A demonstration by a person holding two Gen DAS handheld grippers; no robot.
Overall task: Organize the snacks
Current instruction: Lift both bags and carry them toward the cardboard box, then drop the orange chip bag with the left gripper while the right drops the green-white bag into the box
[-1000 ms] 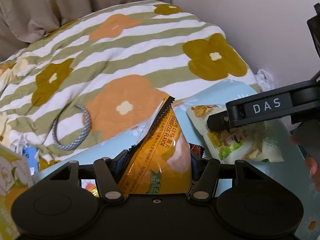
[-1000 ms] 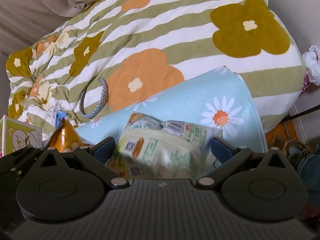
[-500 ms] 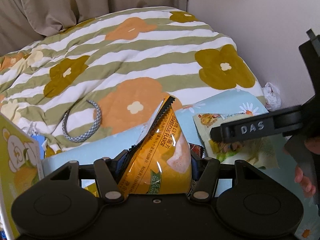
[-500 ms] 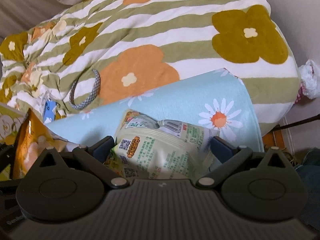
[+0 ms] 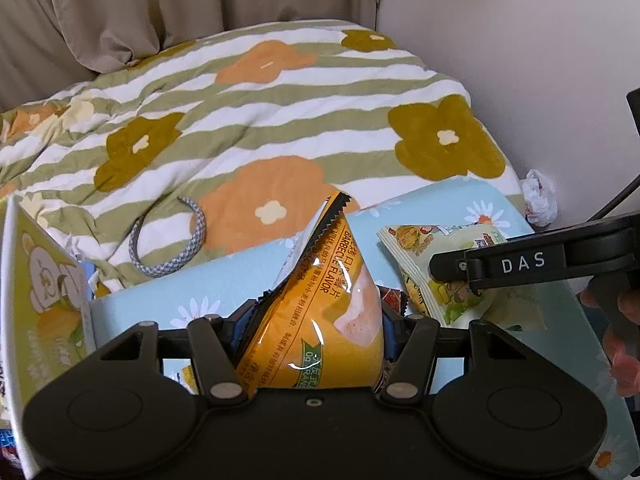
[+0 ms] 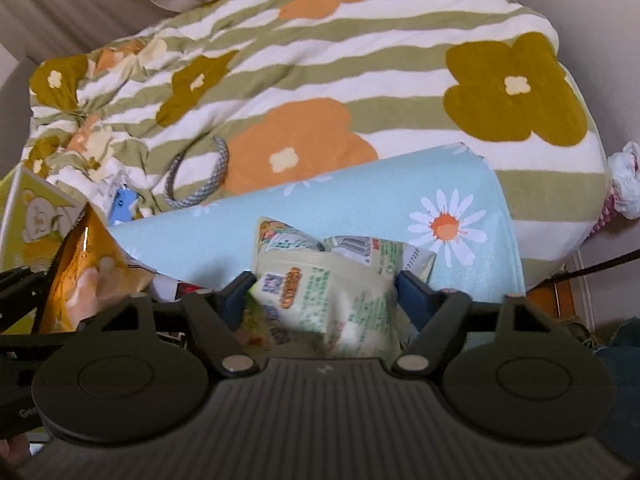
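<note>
My left gripper [image 5: 312,320] is shut on an orange barbecue chip bag [image 5: 320,320] and holds it upright above the blue daisy cloth [image 5: 224,284]. The bag also shows at the left of the right wrist view [image 6: 88,276]. My right gripper [image 6: 326,288] is shut on a pale green snack bag [image 6: 332,292], lifted off the cloth [image 6: 360,196]. In the left wrist view that bag [image 5: 424,256] hangs from the right gripper at the right.
A yellow-green bear box [image 5: 40,292] stands at the left, also seen in the right wrist view [image 6: 32,216]. A grey braided loop [image 5: 172,256] lies on the striped flower quilt [image 5: 280,120]. A dark snack wrapper [image 5: 394,296] lies behind the orange bag. Wall at right.
Both grippers have risen and pulled back with their bags. The bear box has come further into view at the left.
</note>
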